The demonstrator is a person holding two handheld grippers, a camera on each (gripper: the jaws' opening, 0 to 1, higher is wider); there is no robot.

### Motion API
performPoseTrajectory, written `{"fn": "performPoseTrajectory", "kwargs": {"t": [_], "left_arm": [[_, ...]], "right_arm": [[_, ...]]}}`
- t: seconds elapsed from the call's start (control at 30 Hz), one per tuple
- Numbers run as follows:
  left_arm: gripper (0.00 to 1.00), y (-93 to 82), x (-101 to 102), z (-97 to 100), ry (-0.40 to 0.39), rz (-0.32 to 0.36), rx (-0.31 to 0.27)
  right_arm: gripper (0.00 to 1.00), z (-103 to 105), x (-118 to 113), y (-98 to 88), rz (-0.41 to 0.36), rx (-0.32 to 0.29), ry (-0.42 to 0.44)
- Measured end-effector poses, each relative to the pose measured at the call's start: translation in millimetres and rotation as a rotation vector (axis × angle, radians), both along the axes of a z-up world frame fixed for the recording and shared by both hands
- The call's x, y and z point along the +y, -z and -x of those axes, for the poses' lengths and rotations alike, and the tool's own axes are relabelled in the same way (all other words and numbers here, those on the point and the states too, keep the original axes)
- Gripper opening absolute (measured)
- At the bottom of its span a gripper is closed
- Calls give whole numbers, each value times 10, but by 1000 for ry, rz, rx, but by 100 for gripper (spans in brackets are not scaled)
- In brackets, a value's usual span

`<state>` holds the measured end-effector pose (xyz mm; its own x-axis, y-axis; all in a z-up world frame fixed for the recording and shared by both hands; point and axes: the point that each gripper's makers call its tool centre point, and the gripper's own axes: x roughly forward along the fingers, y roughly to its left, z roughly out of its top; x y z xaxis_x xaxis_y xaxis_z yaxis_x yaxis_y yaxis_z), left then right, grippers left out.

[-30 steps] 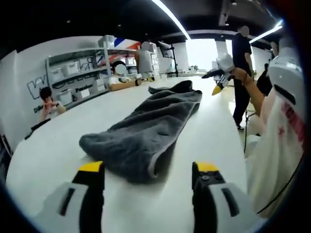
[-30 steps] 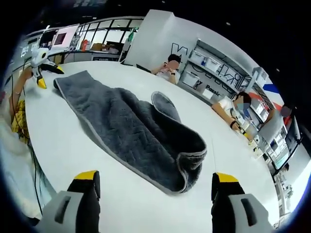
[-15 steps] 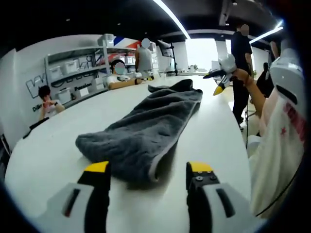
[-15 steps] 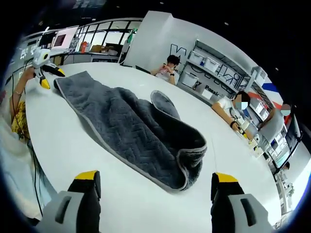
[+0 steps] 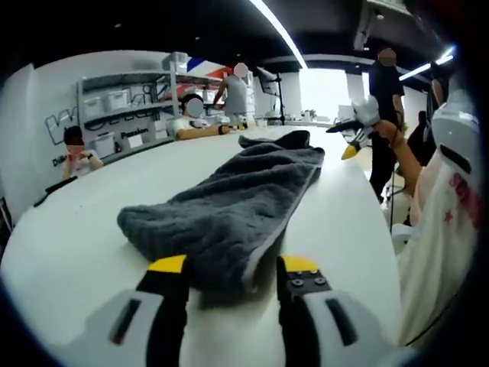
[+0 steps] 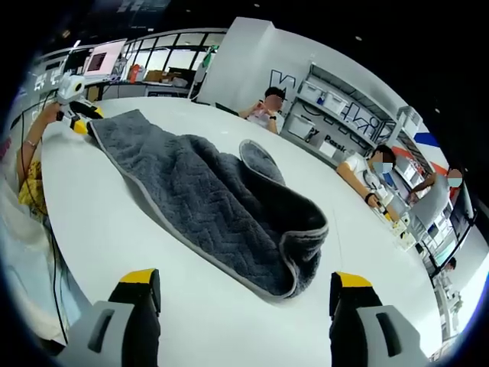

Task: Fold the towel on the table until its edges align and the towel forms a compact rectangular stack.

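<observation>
The gray towel is lying stretched out long across the white worktop, rumpled, with one end folded over into a thick lump. In the left gripper view that lumpy end sits right at the left gripper, whose yellow-tipped fingers are parted on either side of the towel's near edge, not pinching anything. The far end of the towel runs toward the right gripper, which hangs just above the worktop near that end.

From the right gripper view, the right gripper has its fingers spread wide and empty, with the doubled-over end of the towel a bit ahead of them. The left gripper is way over at the towel's far corner, touching or almost touching it, can't tell which.

A few people sit along the far side of the worktop, with shelves of bins behind them.
</observation>
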<state>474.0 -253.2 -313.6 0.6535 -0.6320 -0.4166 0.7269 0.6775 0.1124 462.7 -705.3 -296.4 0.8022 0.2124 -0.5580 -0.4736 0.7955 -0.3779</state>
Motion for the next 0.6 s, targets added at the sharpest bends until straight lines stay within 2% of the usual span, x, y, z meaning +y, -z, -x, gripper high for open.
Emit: {"fn": "performPoseTrajectory", "kwargs": {"t": [0.4,0.47,0.6], "left_arm": [[47,33,64,-38,-33,-1,3],[43,31,79,-48,-42,1,-2],[25,-2,50,-22,-22,33,-6]], "right_arm": [[93,-15,45,7,5,-16,-23],[93,-21,52,0,1,-21,-25],[93,-22,46,-4,-2,-24,-25]]}}
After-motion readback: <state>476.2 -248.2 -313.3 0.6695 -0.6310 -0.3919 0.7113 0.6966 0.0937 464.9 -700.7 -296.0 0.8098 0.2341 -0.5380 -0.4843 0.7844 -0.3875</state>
